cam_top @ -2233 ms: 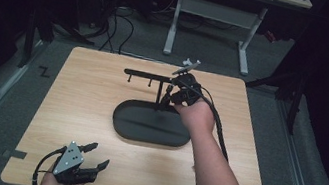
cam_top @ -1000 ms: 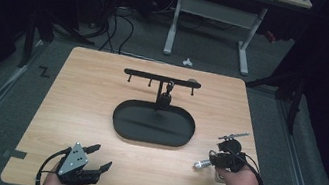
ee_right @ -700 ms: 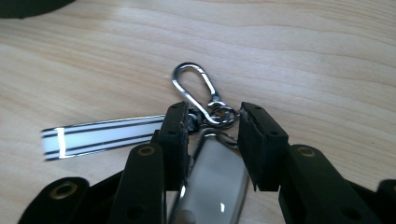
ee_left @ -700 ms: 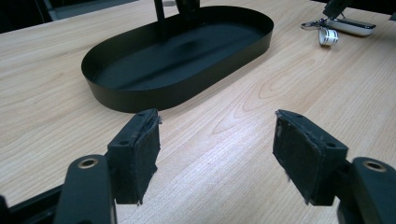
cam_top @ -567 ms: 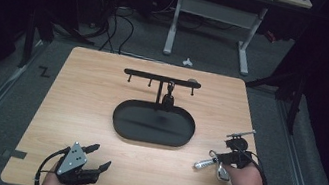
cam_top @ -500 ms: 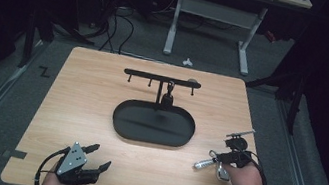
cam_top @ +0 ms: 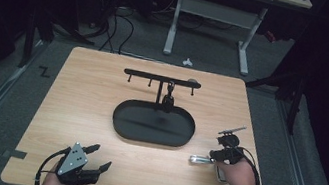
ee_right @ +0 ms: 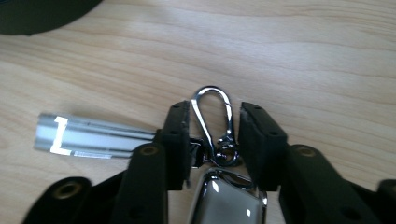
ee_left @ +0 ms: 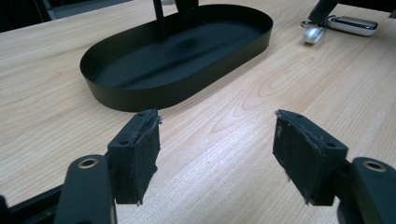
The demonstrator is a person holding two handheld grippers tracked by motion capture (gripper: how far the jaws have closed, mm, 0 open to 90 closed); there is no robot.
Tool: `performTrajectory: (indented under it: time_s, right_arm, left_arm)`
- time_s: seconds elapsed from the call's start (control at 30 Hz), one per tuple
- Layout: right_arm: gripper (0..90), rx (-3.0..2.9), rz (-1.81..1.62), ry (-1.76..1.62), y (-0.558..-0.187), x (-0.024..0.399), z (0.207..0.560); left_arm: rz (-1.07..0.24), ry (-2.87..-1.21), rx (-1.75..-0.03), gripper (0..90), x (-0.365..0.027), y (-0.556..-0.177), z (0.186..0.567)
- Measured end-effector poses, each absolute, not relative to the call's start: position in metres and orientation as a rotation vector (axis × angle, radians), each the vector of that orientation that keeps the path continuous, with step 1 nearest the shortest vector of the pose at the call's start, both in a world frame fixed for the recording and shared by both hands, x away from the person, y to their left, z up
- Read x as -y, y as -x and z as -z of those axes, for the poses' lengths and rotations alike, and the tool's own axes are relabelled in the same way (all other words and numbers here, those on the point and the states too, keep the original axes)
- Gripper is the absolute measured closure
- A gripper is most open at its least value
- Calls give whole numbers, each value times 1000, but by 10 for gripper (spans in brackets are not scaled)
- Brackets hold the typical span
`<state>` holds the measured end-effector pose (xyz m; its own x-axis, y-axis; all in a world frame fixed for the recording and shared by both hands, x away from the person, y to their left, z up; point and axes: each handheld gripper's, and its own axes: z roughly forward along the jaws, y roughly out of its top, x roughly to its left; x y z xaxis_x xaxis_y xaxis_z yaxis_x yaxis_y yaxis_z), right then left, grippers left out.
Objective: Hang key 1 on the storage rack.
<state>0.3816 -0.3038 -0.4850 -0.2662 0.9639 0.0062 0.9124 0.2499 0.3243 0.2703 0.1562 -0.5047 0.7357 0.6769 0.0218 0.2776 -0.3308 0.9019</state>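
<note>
A key bunch lies on the table's front right: a chrome carabiner [ee_right: 201, 122], a flat silver tag [ee_right: 93, 135] [cam_top: 199, 160] and a glossy fob [ee_right: 229, 200]. My right gripper [ee_right: 214, 114] [cam_top: 216, 158] points down over it. Its jaws have just been closing and now straddle the carabiner, with a gap still showing on the right side. My left gripper [ee_left: 215, 135] [cam_top: 93, 155] rests open at the front left with nothing between its pads. It faces the black oval tray [ee_left: 187, 88] [cam_top: 118, 130].
Behind the tray rises a black stand with a hook bar [cam_top: 155, 76]; a small dark item [cam_top: 168, 97] hangs from it. In the left gripper view the key bunch [ee_left: 355, 24] lies past the tray's right end. The table's right edge is close to the right hand.
The right hand has left the stand's bar and come down to the table's front right, where the key bunch lies. Within the last second it sank slightly. The left gripper kept still.
</note>
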Motion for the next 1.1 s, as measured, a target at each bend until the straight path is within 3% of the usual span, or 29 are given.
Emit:
performTrajectory:
  time_s: [0.07, 0.27, 0.5, 0.73, 0.9, 1.1]
  right_arm:
    - [735, -2353, -404, -1745, -380, 298, 485]
    - [733, -2402, -407, -1707, -375, 287, 484]
    - [616, -2311, -411, -1761, -375, 297, 478]
    - [607, -2337, -353, -1736, -379, 292, 485]
    - [689, -2365, -332, -1742, -384, 287, 492]
    - [698, -2430, -341, -1703, -386, 274, 491]
  left_arm:
    - [-491, -1919, -731, 323, -156, -270, 505]
    - [-494, -1924, -724, 323, -155, -269, 504]
    - [-489, -1924, -725, 322, -155, -270, 505]
    - [-487, -1927, -725, 323, -155, -270, 505]
    - [-491, -1926, -725, 323, -155, -270, 505]
    - [-487, -1928, -727, 323, -155, -270, 506]
